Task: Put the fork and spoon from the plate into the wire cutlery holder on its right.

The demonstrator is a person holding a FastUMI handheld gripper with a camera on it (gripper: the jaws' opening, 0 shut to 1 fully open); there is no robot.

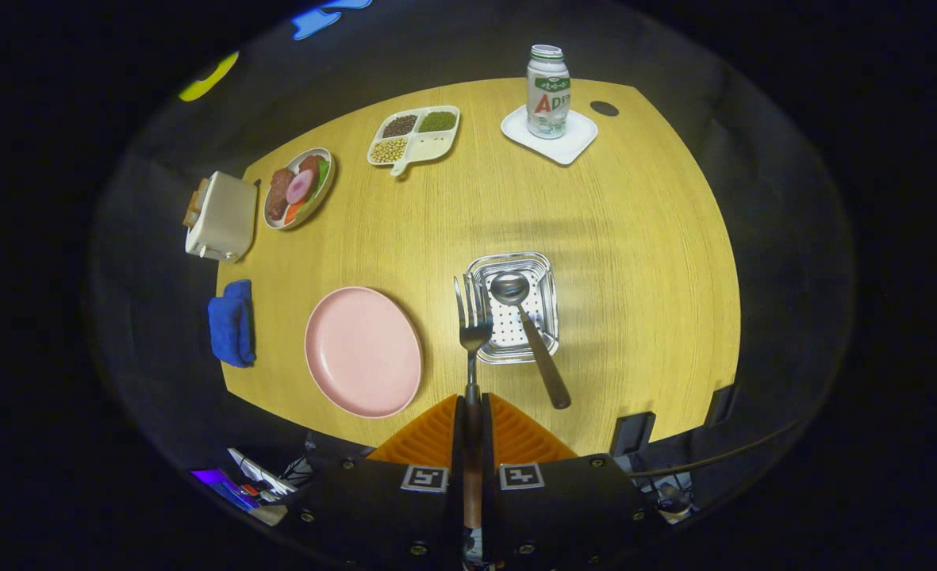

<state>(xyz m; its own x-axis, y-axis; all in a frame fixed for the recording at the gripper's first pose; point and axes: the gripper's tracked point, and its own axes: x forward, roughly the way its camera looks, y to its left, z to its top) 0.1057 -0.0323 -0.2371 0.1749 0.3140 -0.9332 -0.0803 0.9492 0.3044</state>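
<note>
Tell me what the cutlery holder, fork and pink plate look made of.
Cutlery holder: shiny metal, apparently steel, with mirror-bright walls and a perforated base. Fork, clamped between the gripper fingers: polished metal tines, brownish possibly wooden handle. Plate: matte, probably plastic or glazed ceramic.

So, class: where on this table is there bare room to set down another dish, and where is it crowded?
Free: the wide stretch between the divided tray, pink plate and cutlery holder, and right of the holder. Crowded: around the toaster and food plate. The fingers grip the fork.
</note>
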